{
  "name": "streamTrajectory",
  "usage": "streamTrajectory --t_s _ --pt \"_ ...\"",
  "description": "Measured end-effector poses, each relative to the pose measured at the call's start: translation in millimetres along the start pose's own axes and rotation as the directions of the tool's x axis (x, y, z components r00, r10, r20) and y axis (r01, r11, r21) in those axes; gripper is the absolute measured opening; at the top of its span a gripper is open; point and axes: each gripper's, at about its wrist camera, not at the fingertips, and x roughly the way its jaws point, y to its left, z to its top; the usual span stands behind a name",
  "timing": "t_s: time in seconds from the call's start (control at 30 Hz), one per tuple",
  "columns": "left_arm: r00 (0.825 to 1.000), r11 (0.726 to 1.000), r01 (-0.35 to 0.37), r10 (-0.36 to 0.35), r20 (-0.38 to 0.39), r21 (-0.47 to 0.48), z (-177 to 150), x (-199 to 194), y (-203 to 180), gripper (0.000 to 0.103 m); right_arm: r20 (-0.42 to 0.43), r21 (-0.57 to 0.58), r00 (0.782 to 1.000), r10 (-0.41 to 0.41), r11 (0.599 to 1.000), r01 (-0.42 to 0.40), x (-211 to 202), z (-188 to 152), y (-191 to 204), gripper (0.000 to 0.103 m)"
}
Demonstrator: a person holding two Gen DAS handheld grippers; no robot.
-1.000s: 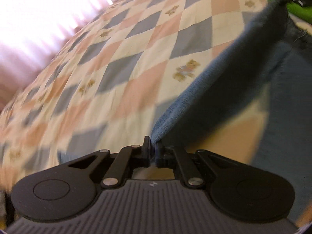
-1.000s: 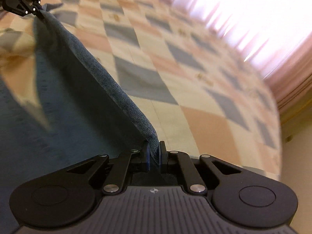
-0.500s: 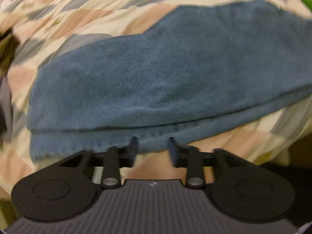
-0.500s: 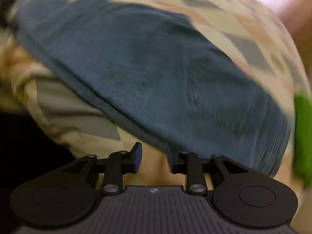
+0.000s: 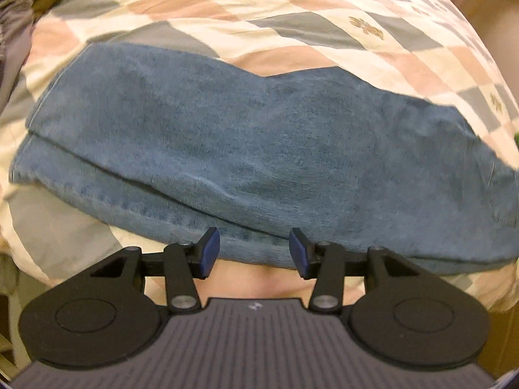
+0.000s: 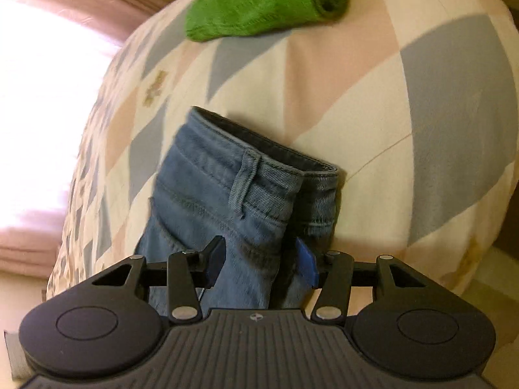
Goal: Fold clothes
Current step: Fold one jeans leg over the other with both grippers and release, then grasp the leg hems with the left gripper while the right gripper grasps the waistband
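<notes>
Denim jeans (image 5: 259,149) lay folded on the quilt (image 5: 324,6) before the spread left gripper (image 5: 254,249); only the right view showed a green cloth (image 6: 259,0), its gripper (image 6: 262,261) spread around the waistband (image 6: 259,175).

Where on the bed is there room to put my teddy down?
Bare quilt shows beyond the far edge of the jeans, and in the right wrist view between the jeans' waistband and the green cloth. It is crowded at the near edge, where the jeans and both open hand-held grippers, left and right, sit.
</notes>
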Motion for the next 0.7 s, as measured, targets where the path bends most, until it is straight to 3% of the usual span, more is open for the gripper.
streamTrajectory --t_s 0.1,0.2,0.27,0.33,0.47,0.63,0.7 --pt "1.0 0.997 0.012 -0.011 0.021 -0.079 -2 -6 13 0.043 0.043 -0.117 0.999 0.006 0.993 -0.001 -15 -2 23 0.01" --pt "0.998 0.972 0.026 -0.013 0.056 -0.234 -2 -12 44 0.046 0.031 -0.174 0.999 -0.041 0.984 0.046 -26 -4 22 0.01" --pt "0.997 0.927 0.021 0.008 0.076 -0.375 2 -10 76 0.046 0.01 -0.154 0.997 -0.071 0.985 0.071 -18 -3 16 0.011" --pt "0.994 0.858 0.032 0.028 0.108 -0.512 7 -9 111 0.046 0.003 -0.107 0.998 -0.064 0.992 0.064 -13 -2 9 0.018" --pt "0.982 0.751 0.056 0.079 0.173 -0.658 20 -3 171 0.046 0.015 -0.042 0.999 -0.031 0.999 0.031 -2 -7 3 0.029" --pt "0.959 0.689 0.119 0.107 0.262 -0.715 36 23 230 0.045 0.063 -0.004 0.997 0.054 0.999 -0.054 10 -15 -16 0.03" --pt "0.954 0.677 0.144 0.101 0.284 -0.722 37 37 247 0.042 0.096 0.013 0.99 0.106 0.994 -0.108 17 -18 -25 0.031"
